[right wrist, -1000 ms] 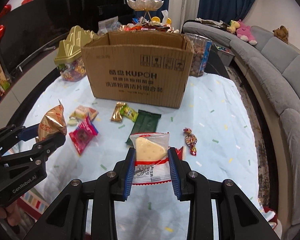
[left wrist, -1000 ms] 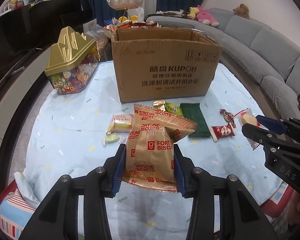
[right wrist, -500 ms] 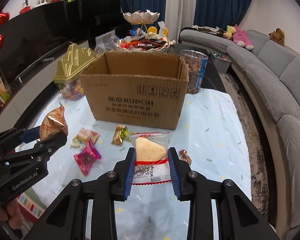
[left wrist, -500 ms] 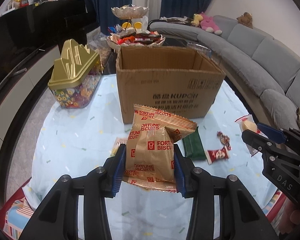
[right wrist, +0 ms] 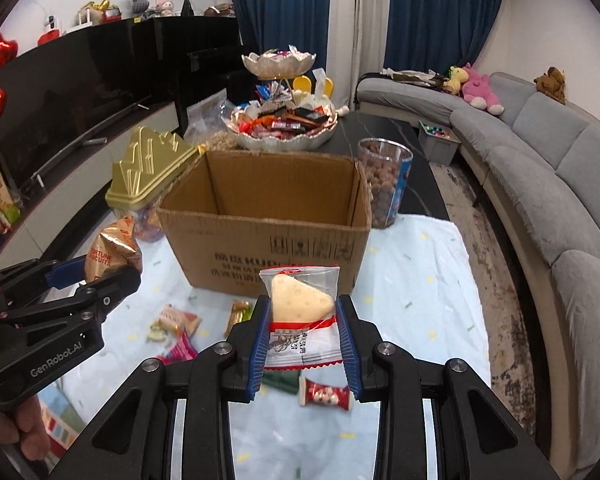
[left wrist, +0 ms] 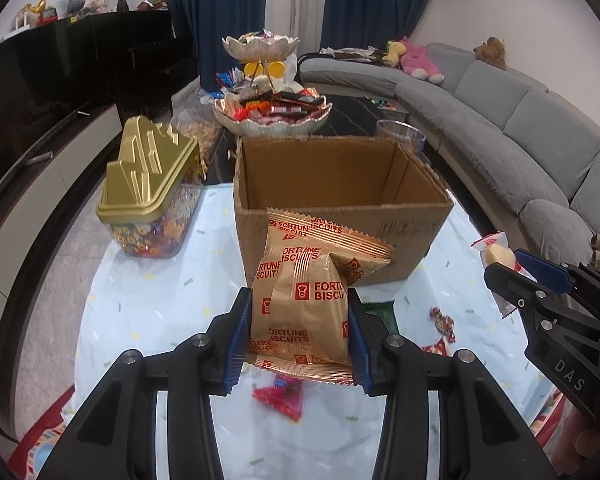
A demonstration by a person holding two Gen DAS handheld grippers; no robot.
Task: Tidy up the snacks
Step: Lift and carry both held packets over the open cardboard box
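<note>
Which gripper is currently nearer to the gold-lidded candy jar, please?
Left. The left gripper, holding the biscuit pack, sits on the candy jar side of the box; the right gripper is farther across.

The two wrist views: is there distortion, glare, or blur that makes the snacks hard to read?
Left wrist view: strong fisheye bending with dark corners; the biscuit packet in the left gripper is sharp, its print readable, with mild foil sheen. Right wrist view: same curved edges; the cheese-shaped snack in the right gripper is sharp, but the cardboard box print is only partly legible.
</note>
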